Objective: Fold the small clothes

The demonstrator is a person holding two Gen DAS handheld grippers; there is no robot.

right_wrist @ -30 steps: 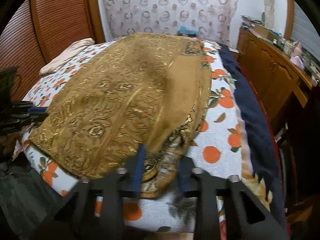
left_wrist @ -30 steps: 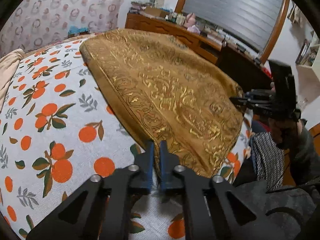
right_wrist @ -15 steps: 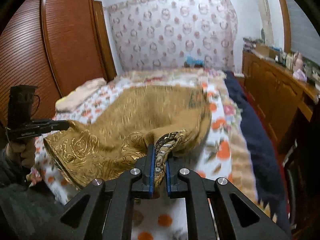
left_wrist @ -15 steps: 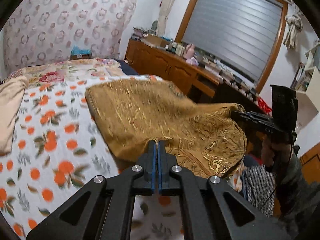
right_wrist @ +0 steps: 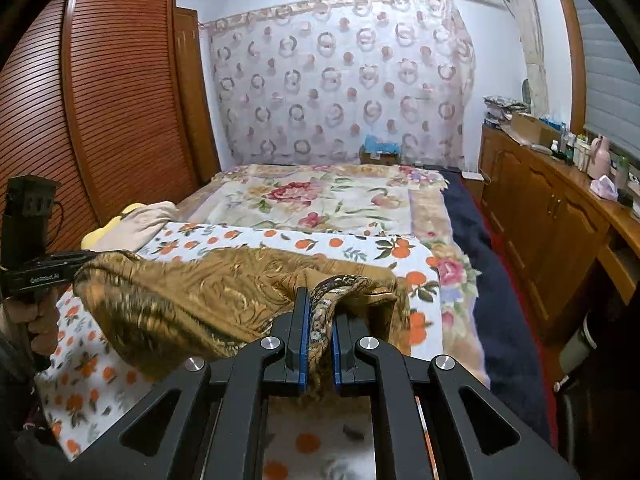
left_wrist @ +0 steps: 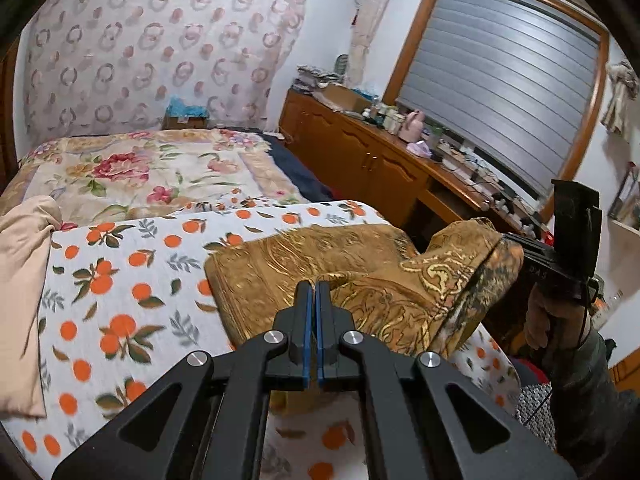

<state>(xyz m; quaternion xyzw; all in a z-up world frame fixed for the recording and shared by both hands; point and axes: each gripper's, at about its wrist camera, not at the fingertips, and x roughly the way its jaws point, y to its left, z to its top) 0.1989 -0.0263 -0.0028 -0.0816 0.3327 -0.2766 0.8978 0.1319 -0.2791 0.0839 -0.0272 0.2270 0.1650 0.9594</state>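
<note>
A gold-brown patterned cloth (left_wrist: 360,264) hangs lifted above the orange-print sheet (left_wrist: 120,280) at the bed's near end. My left gripper (left_wrist: 313,292) is shut on one near corner of the cloth. My right gripper (right_wrist: 318,304) is shut on the other near corner, with a bunched patterned hem (right_wrist: 340,284) between its fingers. The cloth (right_wrist: 192,300) sags between the two grippers, and its far part trails on the sheet. In the left wrist view the right gripper (left_wrist: 516,246) holds the cloth at the right. In the right wrist view the left gripper (right_wrist: 82,266) holds it at the left.
A beige garment (left_wrist: 20,264) lies at the bed's left side. A floral blanket (right_wrist: 320,196) covers the far bed. A wooden sideboard (right_wrist: 560,216) with clutter runs along the right. A slatted wooden wardrobe (right_wrist: 100,120) stands on the left. A dark blue cover (right_wrist: 492,280) hangs at the bed's right edge.
Both grippers closed on the near corners of the flat cloth and lifted them up and back. The cloth came off the sheet and now hangs bunched between them.
</note>
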